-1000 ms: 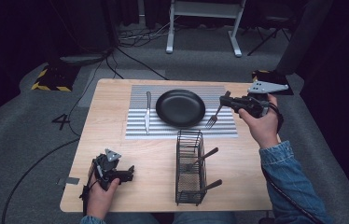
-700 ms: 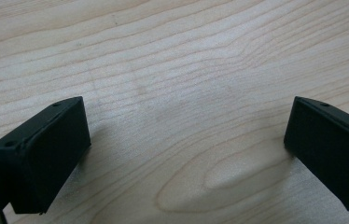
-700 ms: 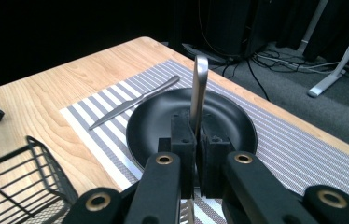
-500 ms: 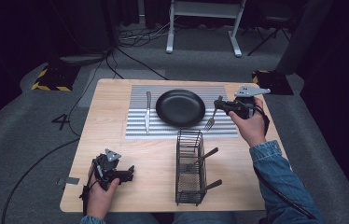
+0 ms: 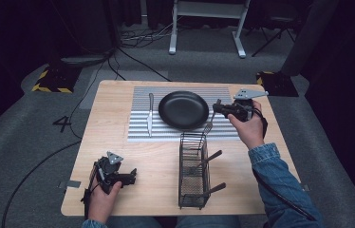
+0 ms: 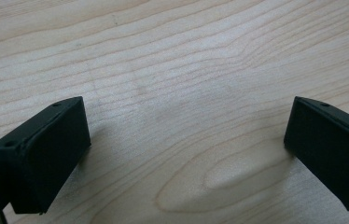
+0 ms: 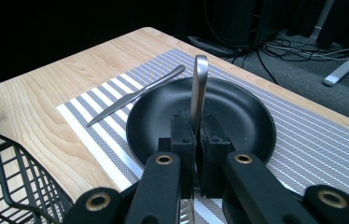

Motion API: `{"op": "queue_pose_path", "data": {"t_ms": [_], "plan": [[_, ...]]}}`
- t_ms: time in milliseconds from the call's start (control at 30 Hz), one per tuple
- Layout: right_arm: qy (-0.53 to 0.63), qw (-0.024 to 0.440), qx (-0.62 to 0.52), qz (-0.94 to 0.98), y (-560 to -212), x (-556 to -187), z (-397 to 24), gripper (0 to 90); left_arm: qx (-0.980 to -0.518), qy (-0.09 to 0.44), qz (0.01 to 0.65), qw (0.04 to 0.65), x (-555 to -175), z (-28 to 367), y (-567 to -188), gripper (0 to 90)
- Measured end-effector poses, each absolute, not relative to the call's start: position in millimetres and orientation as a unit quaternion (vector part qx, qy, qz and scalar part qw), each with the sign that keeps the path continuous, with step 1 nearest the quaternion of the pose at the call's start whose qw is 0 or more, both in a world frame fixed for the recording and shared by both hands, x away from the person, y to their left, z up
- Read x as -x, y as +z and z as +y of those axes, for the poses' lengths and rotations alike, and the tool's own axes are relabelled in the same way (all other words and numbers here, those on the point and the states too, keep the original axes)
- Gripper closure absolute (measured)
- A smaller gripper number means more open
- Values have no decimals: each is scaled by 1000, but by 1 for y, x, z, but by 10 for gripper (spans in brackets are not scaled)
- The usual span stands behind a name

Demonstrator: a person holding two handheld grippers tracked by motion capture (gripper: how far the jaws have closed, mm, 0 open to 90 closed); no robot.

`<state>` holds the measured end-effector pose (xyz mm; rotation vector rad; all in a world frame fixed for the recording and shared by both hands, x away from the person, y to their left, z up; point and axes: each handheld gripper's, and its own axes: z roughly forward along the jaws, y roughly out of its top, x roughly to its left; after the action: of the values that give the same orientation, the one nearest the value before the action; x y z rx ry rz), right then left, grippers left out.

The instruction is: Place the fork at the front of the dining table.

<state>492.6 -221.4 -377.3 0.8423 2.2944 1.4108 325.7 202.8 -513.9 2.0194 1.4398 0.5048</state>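
Observation:
My right gripper [image 5: 220, 110] [image 7: 196, 140] is shut on a metal fork [image 5: 210, 121]. The fork's handle [image 7: 199, 88] sticks up between the pads. The fork hangs tilted just right of a black plate [image 5: 183, 109] [image 7: 238, 116], with its tines down near the striped placemat [image 5: 137, 128] [image 7: 312, 149]. A knife [image 5: 150, 114] [image 7: 135, 95] lies on the mat left of the plate. At the table's front left my left gripper [image 5: 130, 175] [image 6: 186, 154] rests low over bare wood, its fingers [image 6: 46, 149] wide apart with nothing between them.
A black wire basket [image 5: 194, 166] [image 7: 18, 186] stands in front of the placemat, with two utensil handles [image 5: 211, 156] poking out of its right side. The wooden table [image 5: 118, 147] ends close behind the mat. Beyond it are cables and a stand on grey floor.
My right hand has come down and to the left with the fork, from above the table's right edge to just beside the plate. The left hand has stayed still.

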Motion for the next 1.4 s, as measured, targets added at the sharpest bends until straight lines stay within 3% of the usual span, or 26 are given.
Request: {"op": "queue_pose_path", "data": {"t_ms": [1000,1400], "plan": [[483,135,-328,801,-398,-510,-226,858,-761,190,542,301,-326,203,-514,4],[471,157,-345,797,-405,-520,-235,670,-761,190,543,301,-326,203,-514,4]]}}
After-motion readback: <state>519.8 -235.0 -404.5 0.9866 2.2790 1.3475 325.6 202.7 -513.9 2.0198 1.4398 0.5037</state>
